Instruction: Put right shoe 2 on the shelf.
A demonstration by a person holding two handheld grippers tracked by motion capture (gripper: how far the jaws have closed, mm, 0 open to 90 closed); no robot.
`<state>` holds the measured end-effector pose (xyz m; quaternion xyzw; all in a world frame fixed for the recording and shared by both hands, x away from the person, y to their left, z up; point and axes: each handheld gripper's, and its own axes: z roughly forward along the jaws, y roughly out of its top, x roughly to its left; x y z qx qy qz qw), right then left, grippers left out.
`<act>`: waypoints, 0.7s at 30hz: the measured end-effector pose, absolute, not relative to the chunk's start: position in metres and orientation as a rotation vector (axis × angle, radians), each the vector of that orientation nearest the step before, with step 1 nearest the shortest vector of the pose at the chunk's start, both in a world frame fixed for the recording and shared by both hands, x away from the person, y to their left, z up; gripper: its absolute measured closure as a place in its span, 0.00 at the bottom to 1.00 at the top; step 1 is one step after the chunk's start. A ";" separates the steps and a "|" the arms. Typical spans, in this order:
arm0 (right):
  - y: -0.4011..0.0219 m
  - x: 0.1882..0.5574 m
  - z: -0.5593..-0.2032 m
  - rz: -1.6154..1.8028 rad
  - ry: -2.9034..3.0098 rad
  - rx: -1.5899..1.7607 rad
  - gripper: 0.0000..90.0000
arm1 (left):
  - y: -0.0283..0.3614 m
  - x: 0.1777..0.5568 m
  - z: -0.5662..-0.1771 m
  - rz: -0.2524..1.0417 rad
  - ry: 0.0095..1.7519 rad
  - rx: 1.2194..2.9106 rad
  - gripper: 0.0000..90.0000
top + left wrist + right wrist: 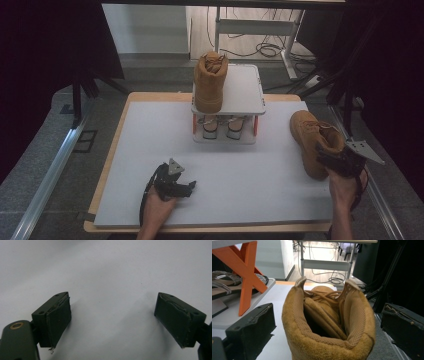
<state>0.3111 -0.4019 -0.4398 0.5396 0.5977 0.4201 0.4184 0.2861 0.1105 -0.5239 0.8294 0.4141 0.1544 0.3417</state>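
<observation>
**Right gripper lines up on the loose boot**

The boot [314, 142] stands on the table [150, 150] well right of the rack [227, 105], near the right edge, its long axis running away from the person, toe far and heel near. The right gripper [334, 161] sits just behind the heel. In the right gripper view its jaws stand wide apart with the boot's collar [328, 322] between them, neither pad pressing yet, so the closing move would likely pinch the collar from both sides. The matching boot [210, 82] already stands on the rack's top shelf, left half; sandals [222, 127] lie below. The left gripper [187, 186] rests on the table in front of the rack, jaws spread and empty, much farther from the boot.
</observation>
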 end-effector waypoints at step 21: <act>-0.398 0.332 -0.468 1.011 1.525 1.366 0.00 | 0.111 0.286 -0.524 0.402 1.077 2.157 0.15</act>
